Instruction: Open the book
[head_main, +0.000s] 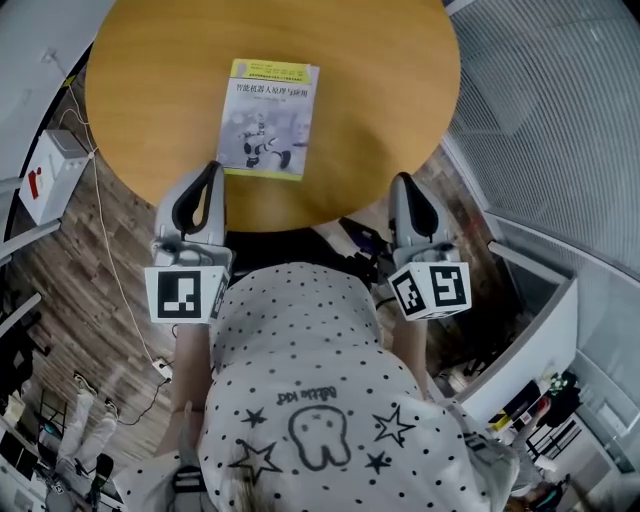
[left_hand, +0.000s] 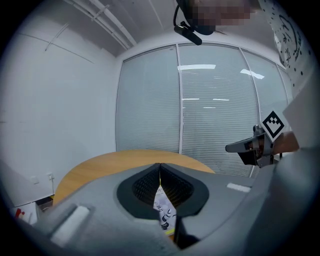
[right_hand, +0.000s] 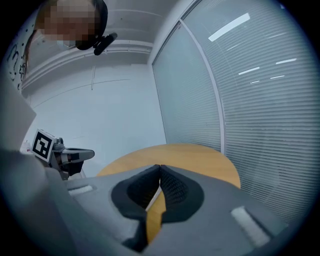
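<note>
Lying closed and cover-up on the round wooden surface (head_main: 380, 90), the book (head_main: 266, 118) has the left hand-held gripper (head_main: 211, 170) just beside its near-left corner & the right hand-held gripper (head_main: 402, 182) well off to its near right; both w/ jaws pressed together, nothing btwn them.

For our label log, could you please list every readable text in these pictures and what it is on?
"智能机器人原理与应用", last characters uncertain: title on the book.
Small line above it: too small to read.
"kid": on the shirt, preceding word unclear.
White box: red mark, unreadable.
</note>
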